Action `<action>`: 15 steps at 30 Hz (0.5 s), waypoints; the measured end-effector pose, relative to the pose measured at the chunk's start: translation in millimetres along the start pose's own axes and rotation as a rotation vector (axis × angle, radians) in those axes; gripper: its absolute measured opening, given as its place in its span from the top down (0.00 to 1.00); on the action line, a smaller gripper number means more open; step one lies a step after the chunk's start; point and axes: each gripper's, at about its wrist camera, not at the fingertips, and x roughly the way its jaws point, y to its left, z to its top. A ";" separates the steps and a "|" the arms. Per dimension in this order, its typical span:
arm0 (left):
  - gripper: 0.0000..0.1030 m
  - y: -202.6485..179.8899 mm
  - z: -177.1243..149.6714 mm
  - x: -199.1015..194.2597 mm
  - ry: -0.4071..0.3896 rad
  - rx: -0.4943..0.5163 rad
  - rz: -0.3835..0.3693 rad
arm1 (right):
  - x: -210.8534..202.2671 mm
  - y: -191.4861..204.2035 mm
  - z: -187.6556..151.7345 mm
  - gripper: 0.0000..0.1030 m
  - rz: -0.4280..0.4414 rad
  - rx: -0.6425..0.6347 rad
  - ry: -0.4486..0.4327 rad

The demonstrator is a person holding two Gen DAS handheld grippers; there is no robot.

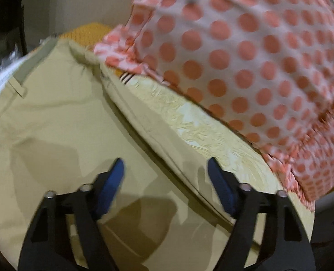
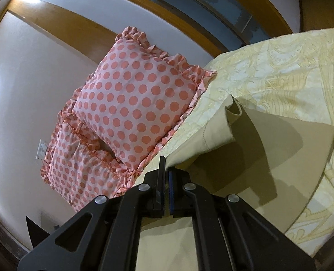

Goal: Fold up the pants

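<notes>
Beige pants (image 1: 54,124) lie on a pale yellow patterned bedspread (image 1: 212,135), waistband and belt loop at the upper left of the left wrist view. My left gripper (image 1: 165,166) hovers just above the pants, jaws wide open and empty, blue pads (image 1: 112,187) showing. In the right wrist view my right gripper (image 2: 166,164) is shut on an edge of the pants (image 2: 214,131), and the lifted cloth folds over toward the leg lying flat (image 2: 291,144).
Two pink polka-dot pillows with ruffles (image 2: 131,103) lean against the white wall by the bed's edge; one shows close in the left wrist view (image 1: 246,56). A mustard cloth (image 1: 88,31) lies behind the pants. A wooden frame (image 2: 76,24) runs along the wall.
</notes>
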 end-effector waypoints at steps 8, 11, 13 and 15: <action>0.96 27.3 -25.6 -54.7 -0.105 0.045 -0.057 | -6.5 4.0 11.5 0.98 0.023 -0.014 -0.019; 0.96 41.4 -75.3 -123.6 -0.211 0.098 -0.091 | -22.9 -4.9 16.0 0.98 0.005 -0.016 -0.040; 0.96 59.6 -120.1 -162.3 -0.250 0.112 -0.097 | -30.0 -14.5 15.9 0.98 -0.016 -0.010 -0.037; 0.95 74.3 -160.4 -183.2 -0.258 0.114 -0.070 | -33.7 -23.8 13.7 0.98 -0.044 -0.010 -0.024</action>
